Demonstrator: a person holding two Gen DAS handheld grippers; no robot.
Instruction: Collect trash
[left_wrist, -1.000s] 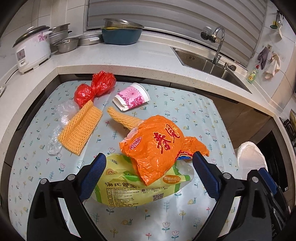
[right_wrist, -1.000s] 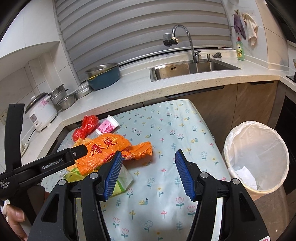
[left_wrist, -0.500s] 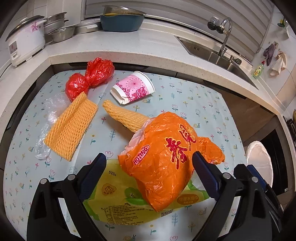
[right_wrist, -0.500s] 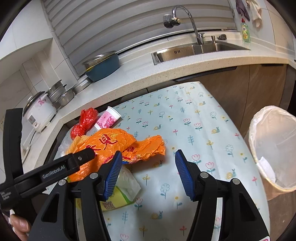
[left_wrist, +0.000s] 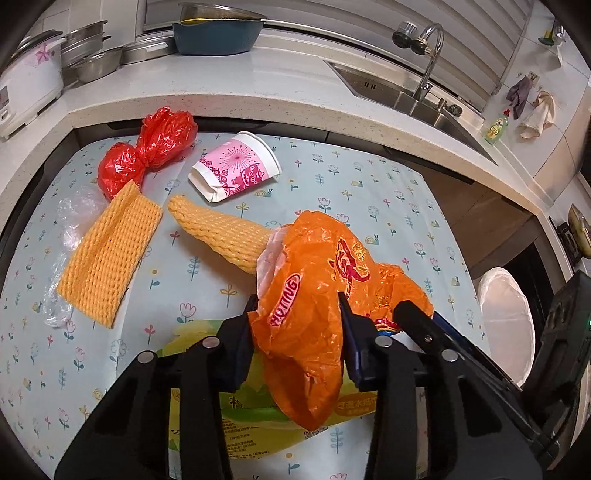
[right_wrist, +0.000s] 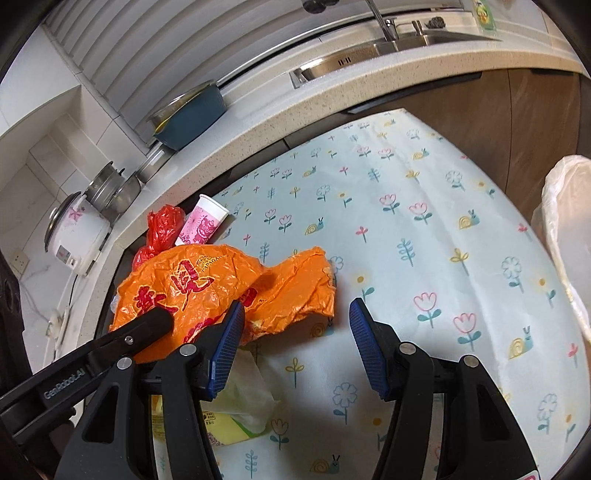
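My left gripper (left_wrist: 297, 325) is shut on the crumpled orange plastic bag (left_wrist: 314, 280), which lies over a yellow-green food wrapper (left_wrist: 236, 413) on the flowered table. In the right wrist view the orange bag (right_wrist: 207, 284) sits left of my right gripper (right_wrist: 295, 339), which is open and empty above the tablecloth. A left gripper finger (right_wrist: 144, 328) presses into the bag there. A pink paper cup (left_wrist: 236, 171), a red plastic bag (left_wrist: 147, 155), two yellow foam nets (left_wrist: 110, 254) and clear plastic film (left_wrist: 70, 225) lie beyond.
A white-lined trash bin stands right of the table in the left wrist view (left_wrist: 506, 321) and in the right wrist view (right_wrist: 569, 229). A counter with a sink (left_wrist: 399, 92), a rice cooker (left_wrist: 26, 81) and a blue bowl (left_wrist: 218, 33) runs behind the table.
My left gripper moved forward and closed on the orange bag. My right gripper moved lower and closer to the table, staying open.
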